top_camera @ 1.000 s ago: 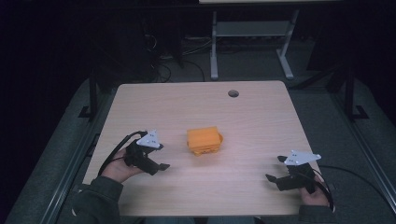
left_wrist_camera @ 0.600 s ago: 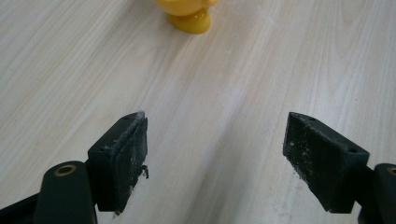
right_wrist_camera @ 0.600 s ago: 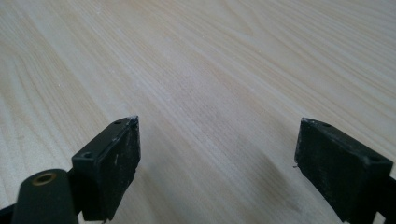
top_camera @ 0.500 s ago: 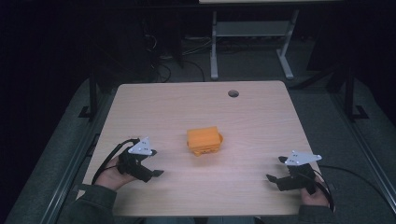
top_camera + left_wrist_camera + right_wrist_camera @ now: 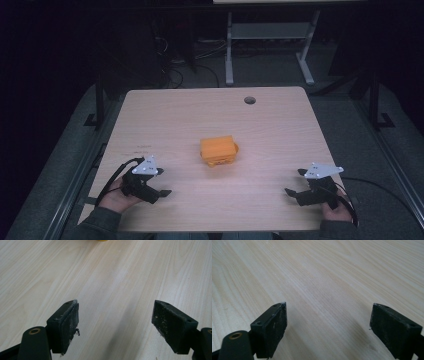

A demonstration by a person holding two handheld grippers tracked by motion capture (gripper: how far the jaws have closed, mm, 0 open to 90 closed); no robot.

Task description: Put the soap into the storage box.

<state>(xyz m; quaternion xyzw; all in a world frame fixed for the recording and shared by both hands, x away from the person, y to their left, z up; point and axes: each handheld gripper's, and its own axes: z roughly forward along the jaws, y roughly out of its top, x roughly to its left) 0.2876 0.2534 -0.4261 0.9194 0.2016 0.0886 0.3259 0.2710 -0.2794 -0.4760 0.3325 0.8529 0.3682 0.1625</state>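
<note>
On a pale wooden table [image 5: 280, 125] in a dark room, an orange box [image 5: 218, 150] is sitting near the middle, well apart from both grippers, with a small orange lip showing at its right edge. At the near left corner, a person's hand is holding the left gripper [image 5: 159, 186] low over the bare wood, its jaws pointing inward and gaping wide with nothing between them; in the left gripper view the two black pads [image 5: 68, 322] are standing far apart over the wood grain, and a sliver of yellow-orange is peeking in at the top edge. At the near right corner, the other hand is holding the right gripper [image 5: 296, 184], its jaws also spread wide and gripping nothing; the right gripper view is showing bare tabletop between its worn pads [image 5: 277, 322]. A black cable [image 5: 112, 177] is looping back from the left gripper, and another is trailing off the right side of the table. A round hole [image 5: 249, 100] is sitting near the far edge of the tabletop, and beyond it a metal stand [image 5: 265, 45] is standing on the floor among tangled wires.
</note>
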